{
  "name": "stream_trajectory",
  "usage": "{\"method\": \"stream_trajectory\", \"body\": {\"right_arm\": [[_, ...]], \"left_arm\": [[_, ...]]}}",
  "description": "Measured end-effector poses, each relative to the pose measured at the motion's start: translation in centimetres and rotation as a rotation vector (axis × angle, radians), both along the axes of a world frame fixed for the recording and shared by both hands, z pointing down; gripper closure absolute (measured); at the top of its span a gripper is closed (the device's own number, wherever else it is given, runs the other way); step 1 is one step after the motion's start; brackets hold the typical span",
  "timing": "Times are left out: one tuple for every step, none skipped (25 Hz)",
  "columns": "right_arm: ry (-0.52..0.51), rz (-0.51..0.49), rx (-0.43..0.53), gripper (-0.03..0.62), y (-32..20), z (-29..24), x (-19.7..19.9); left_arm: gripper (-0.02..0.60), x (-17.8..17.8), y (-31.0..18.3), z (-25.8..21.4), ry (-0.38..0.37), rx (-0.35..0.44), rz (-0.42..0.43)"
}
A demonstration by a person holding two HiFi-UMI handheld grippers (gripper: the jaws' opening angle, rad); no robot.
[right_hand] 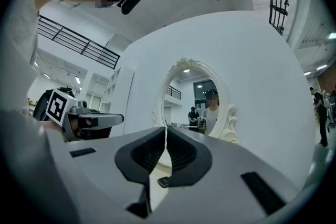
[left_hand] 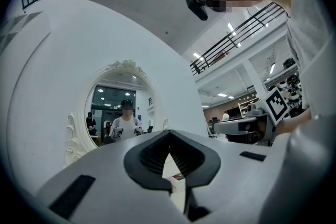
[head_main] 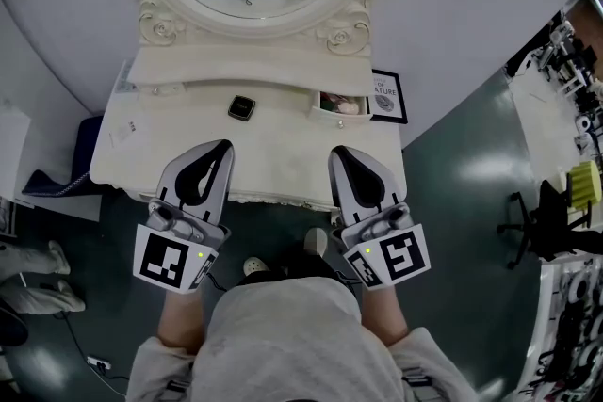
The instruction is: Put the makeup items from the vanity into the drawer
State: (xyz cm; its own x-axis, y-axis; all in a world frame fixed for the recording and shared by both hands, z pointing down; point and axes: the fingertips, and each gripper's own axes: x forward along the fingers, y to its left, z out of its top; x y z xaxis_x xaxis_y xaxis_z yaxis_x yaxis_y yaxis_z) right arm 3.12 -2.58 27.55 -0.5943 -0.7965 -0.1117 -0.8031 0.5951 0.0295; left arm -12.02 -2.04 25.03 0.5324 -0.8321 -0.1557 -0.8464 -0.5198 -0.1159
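1. Take the step in hand to be the reach for the black compact, lying flat toward the back edge of the bench, about midway along and just left of the open drawer
2. Spread the jaws before going in; no taking hold of anything with them pressed together as now
3. Come in low from the front edge, set one jaw either side of the compact, and close on its rims; judged thin and smooth, so likely to skid or tip if pinched off-centre
4. Lift clear of the drawer's front wall, lower inside, then let go; mind whatever pale thing already sits in there, too small to tell
5. Note the left hand-held gripper: closed tight on nothing, hovering over the front edge, touching nothing
6. Note the right hand-held gripper: likewise closed and empty, over the front edge toward the right corner, nearer the drawer and probably the handier choice
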Motion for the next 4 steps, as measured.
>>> {"method": "stream_trajectory", "body": {"right_arm": [[0.001,0.000,0.001,0.569,0.08,0.04,-0.11],[0.001,0.000,0.003,0.569,0.17,0.08,-0.22],[0.001,-0.001,0.004,0.569,0.26,0.11,-0.33],[0.001,-0.001,0.006,0.569,0.36,0.13,-0.44]], "left_arm": [[0.568,-0.07,0.07,0.01,0.002,0.002,0.000],[0.568,-0.13,0.15,0.04,0.003,0.003,0.001],[0.568,-0.20,0.23,0.08,0.003,0.004,0.001],[0.568,-0.26,0.32,0.12,0.003,0.005,0.001]]}}
